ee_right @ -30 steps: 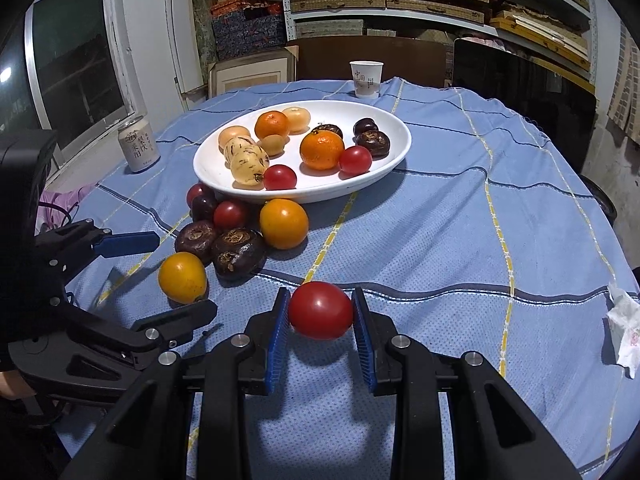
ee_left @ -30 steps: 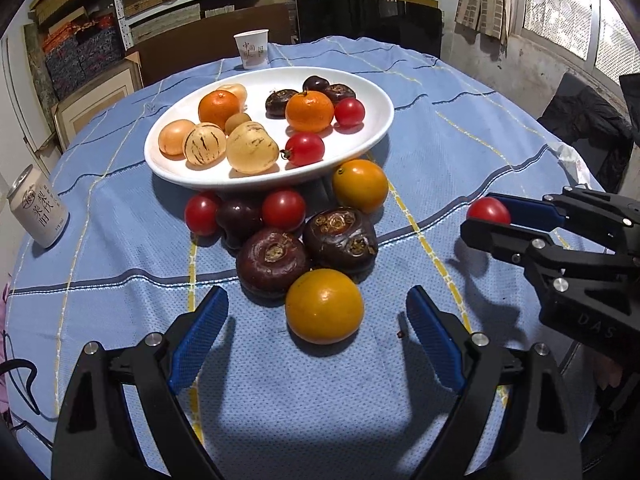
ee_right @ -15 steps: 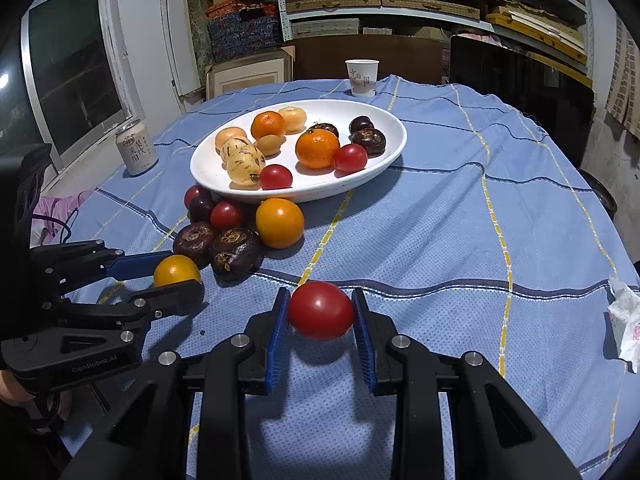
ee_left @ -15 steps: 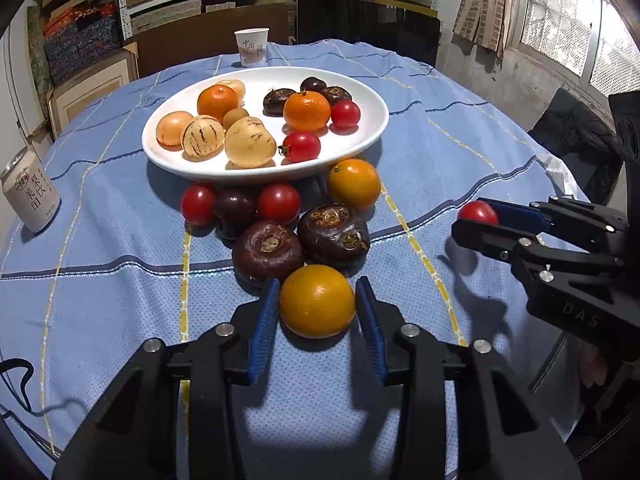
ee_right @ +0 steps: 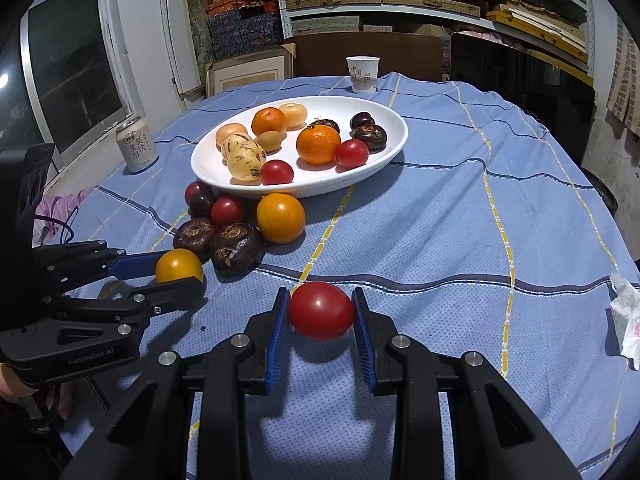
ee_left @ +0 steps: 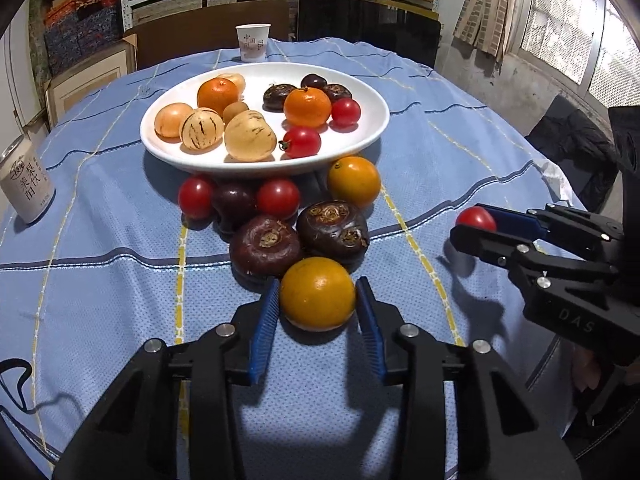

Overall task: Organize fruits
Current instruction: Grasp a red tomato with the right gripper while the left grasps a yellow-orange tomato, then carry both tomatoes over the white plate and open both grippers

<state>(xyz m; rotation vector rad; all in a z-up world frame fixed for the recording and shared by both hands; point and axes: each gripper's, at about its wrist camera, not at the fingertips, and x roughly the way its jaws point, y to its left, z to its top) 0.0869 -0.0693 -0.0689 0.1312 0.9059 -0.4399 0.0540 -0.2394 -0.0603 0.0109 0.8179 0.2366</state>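
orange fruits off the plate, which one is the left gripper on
The yellow-orange fruit nearest the camera, between the left gripper pads, in front of two dark fruits. The other orange fruit sits untouched against the white plate.

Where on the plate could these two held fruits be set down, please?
The white plate has bare patches along its near rim right of the front tomato and at its left edge. Its middle is crowded, as is the cloth before it.
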